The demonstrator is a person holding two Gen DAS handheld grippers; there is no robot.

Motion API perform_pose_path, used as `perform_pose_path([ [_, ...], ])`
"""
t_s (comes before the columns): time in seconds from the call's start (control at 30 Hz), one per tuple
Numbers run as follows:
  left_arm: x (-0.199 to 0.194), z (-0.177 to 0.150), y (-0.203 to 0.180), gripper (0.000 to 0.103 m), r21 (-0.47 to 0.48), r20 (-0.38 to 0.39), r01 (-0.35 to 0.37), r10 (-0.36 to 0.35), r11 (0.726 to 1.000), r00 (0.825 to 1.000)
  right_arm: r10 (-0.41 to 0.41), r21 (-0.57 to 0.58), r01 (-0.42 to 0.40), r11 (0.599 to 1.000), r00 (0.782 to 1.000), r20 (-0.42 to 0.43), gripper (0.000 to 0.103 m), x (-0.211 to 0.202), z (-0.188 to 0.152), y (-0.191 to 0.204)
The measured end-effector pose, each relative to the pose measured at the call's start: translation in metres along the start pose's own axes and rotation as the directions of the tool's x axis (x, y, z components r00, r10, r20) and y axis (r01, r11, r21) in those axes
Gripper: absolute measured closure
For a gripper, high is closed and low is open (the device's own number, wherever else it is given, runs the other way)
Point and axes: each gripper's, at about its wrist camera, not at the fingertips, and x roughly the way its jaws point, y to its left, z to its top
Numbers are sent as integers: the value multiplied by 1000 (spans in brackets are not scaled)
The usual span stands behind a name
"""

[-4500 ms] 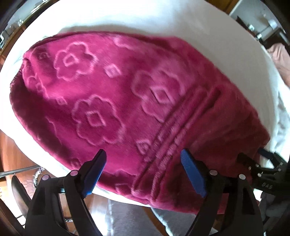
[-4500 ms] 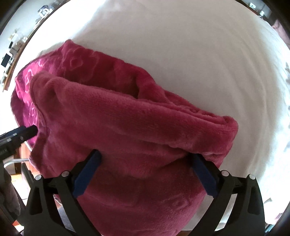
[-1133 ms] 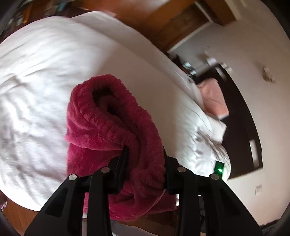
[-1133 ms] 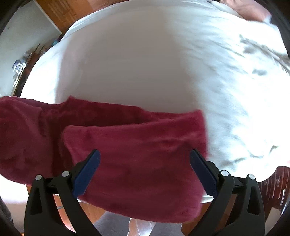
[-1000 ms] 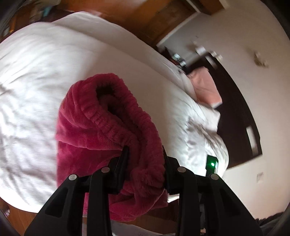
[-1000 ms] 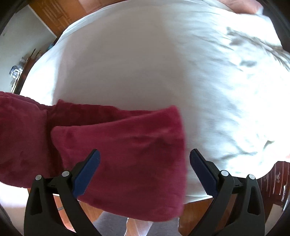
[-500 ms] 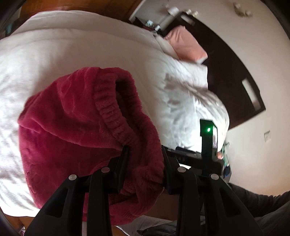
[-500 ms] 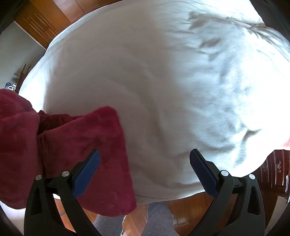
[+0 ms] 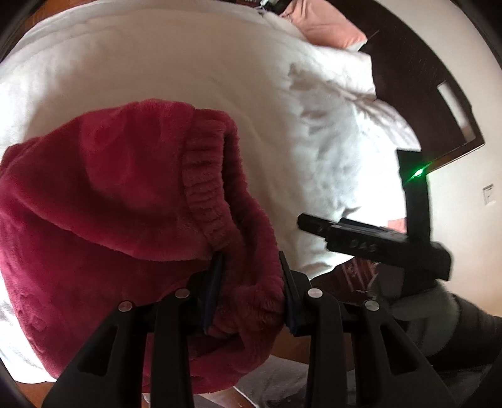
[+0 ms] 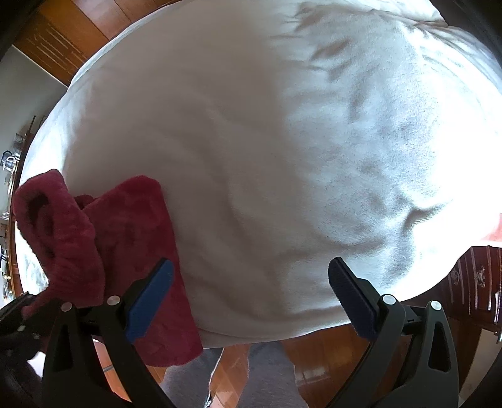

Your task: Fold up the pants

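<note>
The dark pink fleece pants [image 9: 119,201] lie bunched on the white bed [image 9: 219,78], their ribbed waistband curving up in the left wrist view. My left gripper [image 9: 251,288] is shut on a thick fold of that waistband. In the right wrist view the pants [image 10: 125,235] sit at the lower left, hanging over the bed's near edge. My right gripper [image 10: 251,295] stands open over bare white cover, nothing between its blue pads [image 10: 150,295]. The right tool's black body [image 9: 370,244] shows to the right in the left wrist view.
A pink pillow [image 9: 326,28] and dark headboard [image 9: 439,94] lie at the bed's far end. Wooden floor [image 10: 313,361] and the person's grey-clad legs [image 10: 266,376] show below the bed edge. A dark wooden drawer unit [image 10: 477,282] stands at the right.
My left gripper has swung and sunk with the waistband, laying the pants lower on the bed. The right gripper has slid right off the pants onto bare cover.
</note>
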Motion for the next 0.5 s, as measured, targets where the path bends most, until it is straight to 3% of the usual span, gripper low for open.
perform_pose_path([
  [0.4,33,-12,-9,65,-7,-45,-6,5,1000,999,13,-49,-13,999,1000,4,3,-1,7,7],
  [0.5,37,-14,-8,52,-20,-29,4,-4,1000,1000,22,-55,-22,998,1000,6,3,-2,9,8],
])
